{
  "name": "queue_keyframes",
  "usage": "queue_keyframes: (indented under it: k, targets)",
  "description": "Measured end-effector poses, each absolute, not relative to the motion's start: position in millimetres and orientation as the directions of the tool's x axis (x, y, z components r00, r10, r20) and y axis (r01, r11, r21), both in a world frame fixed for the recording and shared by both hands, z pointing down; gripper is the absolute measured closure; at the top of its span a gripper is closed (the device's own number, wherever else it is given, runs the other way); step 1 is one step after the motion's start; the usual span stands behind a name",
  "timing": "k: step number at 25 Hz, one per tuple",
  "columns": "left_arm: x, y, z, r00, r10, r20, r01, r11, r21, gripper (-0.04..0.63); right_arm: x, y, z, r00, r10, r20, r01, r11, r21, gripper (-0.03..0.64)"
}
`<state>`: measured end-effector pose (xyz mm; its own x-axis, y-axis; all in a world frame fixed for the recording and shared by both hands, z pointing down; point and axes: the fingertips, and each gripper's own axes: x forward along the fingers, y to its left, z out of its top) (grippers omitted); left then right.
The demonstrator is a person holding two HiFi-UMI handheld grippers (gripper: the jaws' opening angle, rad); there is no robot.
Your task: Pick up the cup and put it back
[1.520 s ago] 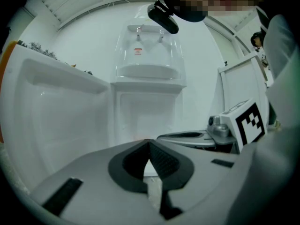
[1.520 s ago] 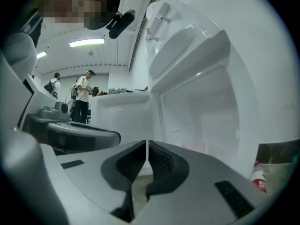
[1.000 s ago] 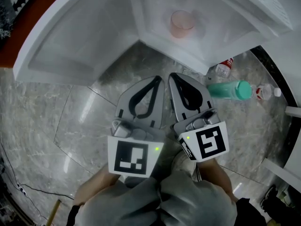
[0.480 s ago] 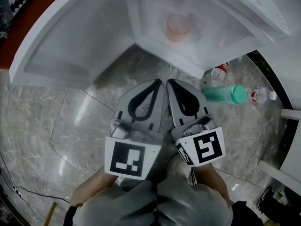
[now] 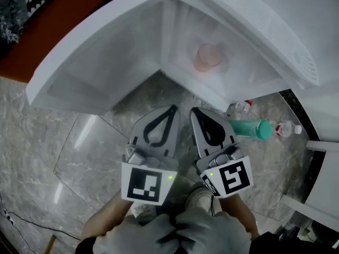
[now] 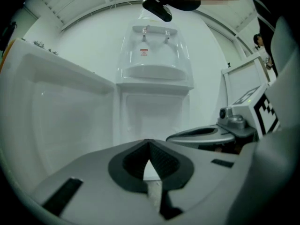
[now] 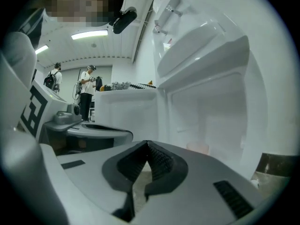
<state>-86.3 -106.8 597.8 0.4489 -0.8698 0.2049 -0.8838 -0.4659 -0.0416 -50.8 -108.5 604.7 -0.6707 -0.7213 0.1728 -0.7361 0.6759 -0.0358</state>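
We hold the left tongs (image 5: 170, 110) and right tongs (image 5: 195, 111) side by side over the marble floor (image 5: 63, 152). Both point forward, and each pair is closed on nothing. Just beyond lie a green bottle (image 5: 249, 129) and a red-labelled bottle (image 5: 241, 108), its print too small to read. Farther off, the pink cup (image 5: 207, 57) stands upright inside the open white fridge (image 5: 183, 36).
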Motion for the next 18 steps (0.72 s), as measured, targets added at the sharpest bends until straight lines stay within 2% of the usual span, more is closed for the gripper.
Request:
queue_keyframes:
  k: [5,12,15,18]
  targets:
    - [-103,-115,569,0.455,-0.874,0.172,-0.889,-0.457,0.029,0.583,-47,-115,574,-0.676,-0.704,0.217,-0.705,0.704,0.086,0.607]
    - [-91,-121,496,0.515,-0.842,0.16,-0.849,-0.527,-0.038,0.583,-39,-109,510,-0.66,-0.696,0.283,-0.678,0.714,0.175,0.606]
    - [-93,-116,460,0.513,-0.838,0.185,-0.843,-0.533,-0.076,0.583,-46,-102,472,-0.665,-0.672,0.326,-0.655,0.734,0.178,0.607]
    - [-102,-104,418,0.488,-0.848,0.208,-0.862,-0.506,-0.041,0.583,-53,-90,418,-0.694,-0.646,0.319,-0.631,0.758,0.163,0.607]
